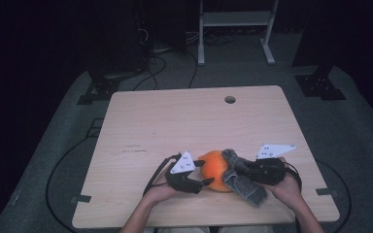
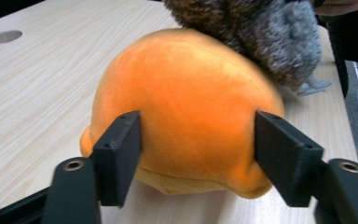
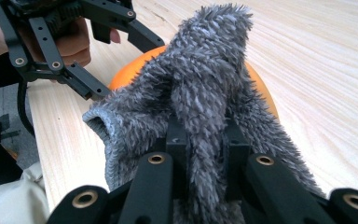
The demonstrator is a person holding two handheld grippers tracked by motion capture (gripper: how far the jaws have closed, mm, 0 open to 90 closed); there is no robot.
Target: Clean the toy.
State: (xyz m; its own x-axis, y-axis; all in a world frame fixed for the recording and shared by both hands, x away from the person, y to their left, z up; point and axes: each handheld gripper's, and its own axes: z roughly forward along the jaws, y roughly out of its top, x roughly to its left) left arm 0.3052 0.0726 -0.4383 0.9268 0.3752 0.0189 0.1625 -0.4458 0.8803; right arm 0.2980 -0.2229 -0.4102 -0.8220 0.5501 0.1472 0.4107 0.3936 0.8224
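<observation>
The wooden table (image 1: 175,121) carries an orange plush ball (image 1: 215,170) near the middle of its front edge. The left gripper (image 1: 201,173) brackets the ball, pads against its sides. The right gripper (image 1: 237,171), clamped on a grey fuzzy cloth (image 1: 240,182), drapes it over the ball. Such soft plush may squirm loose if the cloth drags.
</observation>
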